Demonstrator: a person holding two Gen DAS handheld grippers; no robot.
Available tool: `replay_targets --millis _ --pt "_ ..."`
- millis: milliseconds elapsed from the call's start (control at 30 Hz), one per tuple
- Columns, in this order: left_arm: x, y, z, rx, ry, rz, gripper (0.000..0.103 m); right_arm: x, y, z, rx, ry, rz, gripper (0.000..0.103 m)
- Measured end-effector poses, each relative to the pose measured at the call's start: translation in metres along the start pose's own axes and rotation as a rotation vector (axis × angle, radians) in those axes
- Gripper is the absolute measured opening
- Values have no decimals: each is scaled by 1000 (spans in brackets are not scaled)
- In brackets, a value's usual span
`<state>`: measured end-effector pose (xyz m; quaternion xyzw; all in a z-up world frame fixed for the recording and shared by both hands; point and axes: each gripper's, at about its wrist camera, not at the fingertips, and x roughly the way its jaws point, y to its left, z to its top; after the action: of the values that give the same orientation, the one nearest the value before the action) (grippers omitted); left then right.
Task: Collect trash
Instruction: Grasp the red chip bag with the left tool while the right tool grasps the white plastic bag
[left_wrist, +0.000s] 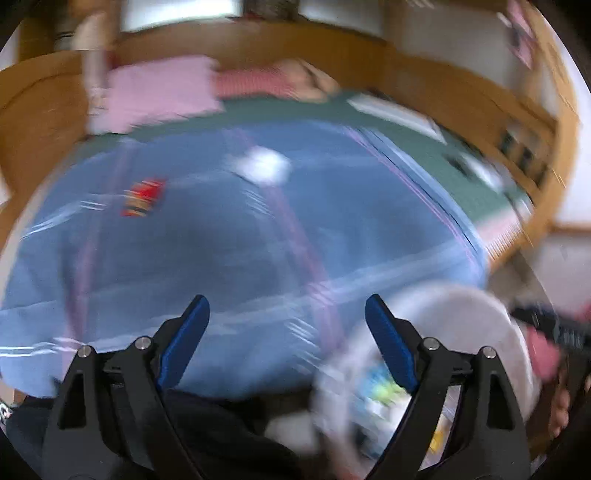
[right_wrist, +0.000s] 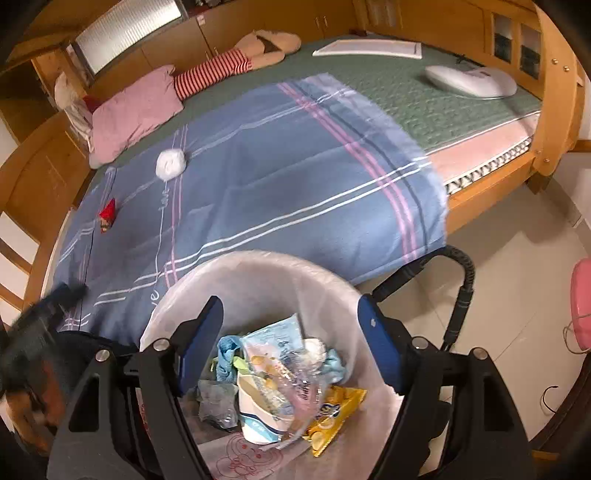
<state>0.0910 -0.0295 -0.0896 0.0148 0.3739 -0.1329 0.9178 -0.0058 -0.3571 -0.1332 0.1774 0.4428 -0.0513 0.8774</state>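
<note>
Your round white bin lined with a thin translucent bag (right_wrist: 258, 266) sits on the floor against the near edge of the bed, and it already holds a fair load: a white paper cup (right_wrist: 258, 413), a yellow snack wrapper (right_wrist: 336, 410), a clear crinkled plastic bag (right_wrist: 291, 373), bits of blue cloth or tissue.

Left to fetch, by the look of it: a crumpled white paper ball (right_wrist: 170, 163) and a small red wrapper (right_wrist: 107, 214), both lying on the blue plaid blanket (right_wrist: 295, 177), well apart from each other and from the bin. Judged more than halfway done.

Your right gripper (right_wrist: 290, 336) hangs over the bin mouth, jaws apart, nothing pinched between them. Your left gripper (left_wrist: 286, 332) is spread wide and empty, aimed across the blanket toward the red wrapper (left_wrist: 142, 197) and paper ball (left_wrist: 264, 166).

Hard to read: the left view is smeared with blur, so wrapper print and blanket folds are lost. The bin's bottom and near side are hidden behind the right gripper's fingers. Whether smaller scraps lie past the pink pillow (right_wrist: 136, 107) you cannot tell.
</note>
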Motion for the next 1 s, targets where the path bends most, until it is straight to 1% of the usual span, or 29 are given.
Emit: replay_targets --millis 33,100,133,200,233,267,300,367,433,500,633,700,767,800,833,867,900,933,967,1000 --pt "-2 29 8 -61 -36 64 86 3 5 1 -9 5 6 74" --pt "0 73 19 -161 -52 155 86 9 18 3 -41 15 10 74" --pt "4 101 27 -220 -52 196 86 12 24 4 -52 18 12 74" --pt "15 142 41 -302 -43 238 86 17 35 8 -69 22 23 74" --pt "22 157 48 -329 -37 256 86 20 39 9 -74 22 26 74" --pt "34 174 57 -351 -26 283 86 24 44 10 -81 26 27 74" --pt "45 184 65 -352 -19 306 86 28 47 12 -86 33 24 74" --pt "76 196 82 -303 4 348 86 38 54 16 -91 55 20 74" --pt "113 202 95 -240 47 350 86 48 61 25 -96 71 11 74" --pt "146 208 105 -205 97 310 86 57 68 37 -100 77 0 74" --pt "206 217 116 -171 169 248 86 80 94 69 -123 86 0 74" --pt "228 217 124 -153 191 212 86 92 107 82 -141 86 -1 74" --pt "247 219 129 -142 212 208 86 107 124 102 -161 73 19 74" --pt "256 219 129 -141 240 204 83 117 136 116 -166 59 39 74" --pt "263 219 128 -142 261 188 66 126 146 128 -167 43 59 74" --pt "269 220 125 -150 280 157 51 134 157 141 -168 26 87 74" --pt "271 221 122 -168 288 141 51 142 167 152 -172 11 119 74" --pt "271 223 120 -186 278 143 47 156 184 168 -182 -8 162 74" --pt "269 225 121 -197 271 137 33 169 198 182 -194 -24 179 74" --pt "268 226 121 -199 271 128 24 183 215 195 -222 -52 157 74"
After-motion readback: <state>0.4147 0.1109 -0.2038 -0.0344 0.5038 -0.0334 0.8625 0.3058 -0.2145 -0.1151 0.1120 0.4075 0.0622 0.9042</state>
